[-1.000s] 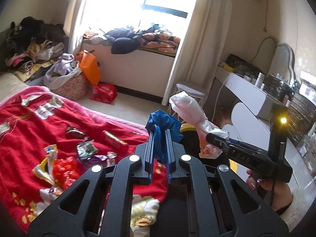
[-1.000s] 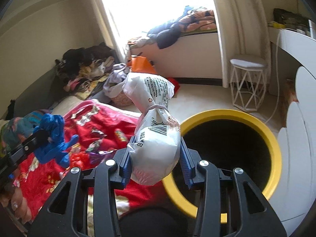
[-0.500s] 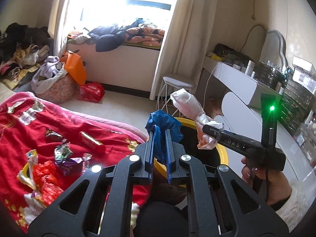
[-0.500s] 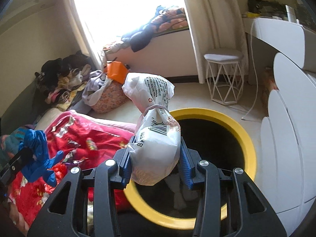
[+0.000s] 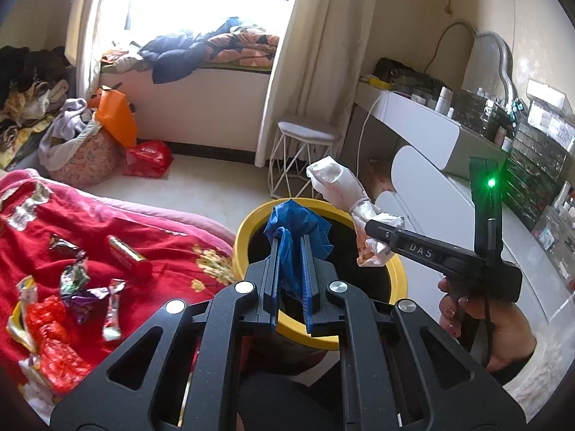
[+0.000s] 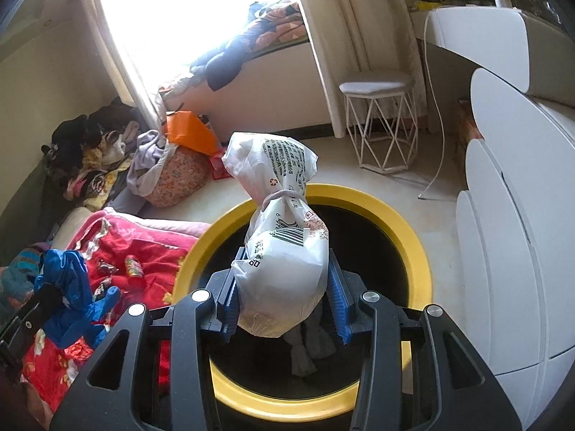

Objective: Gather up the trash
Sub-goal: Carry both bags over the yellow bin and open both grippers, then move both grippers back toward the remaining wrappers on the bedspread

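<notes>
At the far left, a red blanket [image 5: 90,237] with a soft, plush surface and gold flower patterns covers the bed, and crinkled foil wrappers [image 5: 77,289] in silver, purple and red lie scattered over it, with a glossy red and gold tube [image 5: 130,258] just beyond them. Farther back on the floor, a rounded floral fabric bag [image 5: 84,158] sits near an orange paper bag [image 5: 116,118] and a shiny red plastic bag [image 5: 149,156]. In the near middle, the left gripper [image 5: 291,251] is clenched on a crumpled blue plastic bag [image 5: 298,221], whose thin wrinkled film bunches up above the ribbed blue pads and hangs over the near left rim of the round bin [image 5: 248,230]. The bin has a thick yellow rim and a black inside, with grey cloth-like trash at the bottom in the right wrist view. To the right, the right gripper [image 6: 284,283] grips a white plastic bag [image 6: 284,251] over the bin's opening; the bag is smooth, bulging below, tied at the neck with a pale band, and printed with black text and a barcode. Far behind, a white wire-legged stool [image 5: 305,154] with a padded round seat stands by the cream curtain [image 5: 316,54], and a glossy white cabinet [image 6: 510,237] with rounded fronts fills the right side.
</notes>
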`<state>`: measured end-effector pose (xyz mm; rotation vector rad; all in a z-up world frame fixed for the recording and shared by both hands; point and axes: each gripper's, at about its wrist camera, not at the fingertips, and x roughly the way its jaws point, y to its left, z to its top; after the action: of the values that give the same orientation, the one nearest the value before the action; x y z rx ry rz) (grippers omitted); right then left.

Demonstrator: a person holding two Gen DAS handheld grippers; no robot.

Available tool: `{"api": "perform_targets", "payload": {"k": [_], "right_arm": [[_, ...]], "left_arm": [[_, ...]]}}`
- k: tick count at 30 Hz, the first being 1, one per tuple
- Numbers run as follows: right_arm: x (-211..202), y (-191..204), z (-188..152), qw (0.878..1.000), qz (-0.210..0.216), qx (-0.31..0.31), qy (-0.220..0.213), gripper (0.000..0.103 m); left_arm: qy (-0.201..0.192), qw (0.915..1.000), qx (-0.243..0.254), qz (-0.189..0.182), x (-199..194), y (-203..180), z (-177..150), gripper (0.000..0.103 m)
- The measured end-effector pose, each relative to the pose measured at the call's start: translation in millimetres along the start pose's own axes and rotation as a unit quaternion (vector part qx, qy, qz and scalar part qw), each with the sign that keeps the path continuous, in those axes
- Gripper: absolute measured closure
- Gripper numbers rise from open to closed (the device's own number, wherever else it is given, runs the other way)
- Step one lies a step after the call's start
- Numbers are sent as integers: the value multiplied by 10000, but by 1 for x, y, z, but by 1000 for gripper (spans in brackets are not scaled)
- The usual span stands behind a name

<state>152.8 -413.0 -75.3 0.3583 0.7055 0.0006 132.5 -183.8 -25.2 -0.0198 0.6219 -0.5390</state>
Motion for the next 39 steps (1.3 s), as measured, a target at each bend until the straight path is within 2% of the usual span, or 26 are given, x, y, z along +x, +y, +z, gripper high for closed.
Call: {"api": "perform_targets", "payload": {"k": [15,18,19,20,21,22,24,25,27,39], "right_arm": [[14,-22,-4,9994,-55,156,295,63],[18,-25,-4,9992,-19,180,365,61],[19,-26,-4,9990,-3,218,397,58],[20,-27,-4,9988,13,257,422,54],[19,-29,-4,9987,6,290,410,49],[19,-31,-4,9987,-8,355,372,44],[18,-33,-3,9986,-23,421,332,40],[17,-34,-3,9985,-45,449,293,37],[15,-34,-3,9986,-50,471,235,36],[-4,-4,0,9997,145,100,-165,33]], "left_arm": [[402,9991,78,-49,54,-8,-2,96],[438,9990,53,-75,63,-8,-2,96],[431,9990,30,-80,65,-8,-2,93],[422,9991,-14,-52,66,-7,-2,78],[414,9991,-104,-3,67,-4,-3,52],[412,9990,-175,12,66,-1,-3,41],[377,9987,-338,29,62,4,-4,34],[354,9986,-392,72,60,6,-4,21],[313,9984,-441,173,54,9,-5,10],[13,9963,-611,601,16,26,-7,10]]}}
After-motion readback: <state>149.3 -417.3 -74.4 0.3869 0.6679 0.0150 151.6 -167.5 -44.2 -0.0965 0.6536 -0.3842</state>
